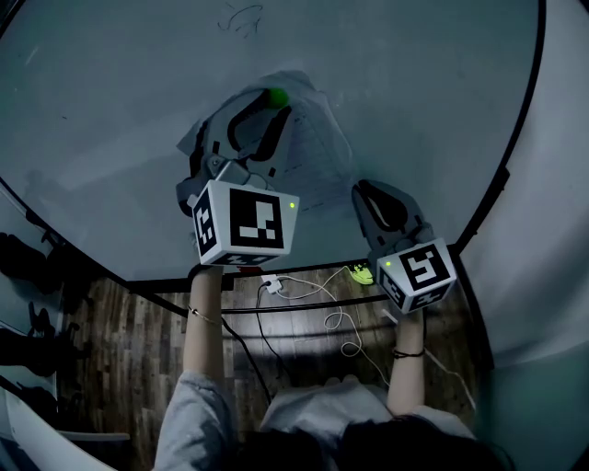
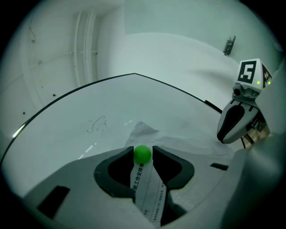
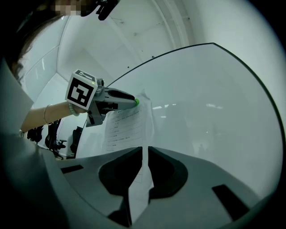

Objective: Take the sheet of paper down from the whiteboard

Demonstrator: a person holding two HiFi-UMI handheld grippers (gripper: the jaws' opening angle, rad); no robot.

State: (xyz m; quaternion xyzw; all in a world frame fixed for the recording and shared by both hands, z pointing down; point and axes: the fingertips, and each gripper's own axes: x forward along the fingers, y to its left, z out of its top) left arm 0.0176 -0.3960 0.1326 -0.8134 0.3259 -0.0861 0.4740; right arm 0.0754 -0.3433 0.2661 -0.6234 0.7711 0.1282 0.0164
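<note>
A printed sheet of paper (image 1: pixel 317 152) hangs on the whiteboard (image 1: pixel 414 92), pinned at its top by a round green magnet (image 1: pixel 278 96). My left gripper (image 1: pixel 274 104) is at that magnet. In the left gripper view the magnet (image 2: pixel 142 153) sits between the two tips, which stand close on either side without visibly pressing, over the paper (image 2: pixel 149 192). My right gripper (image 1: pixel 361 191) is lower and to the right. In the right gripper view (image 3: pixel 145 150) its jaws are nearly together, and the sheet's lower edge (image 3: pixel 138 188) runs through the thin slit.
A small scribble (image 1: pixel 241 18) marks the board above the sheet. The board's dark frame (image 1: pixel 502 166) curves down the right side. Below it are a wooden floor, a white power strip with cables (image 1: pixel 271 287), and dark office chairs (image 1: pixel 28 258) at the left.
</note>
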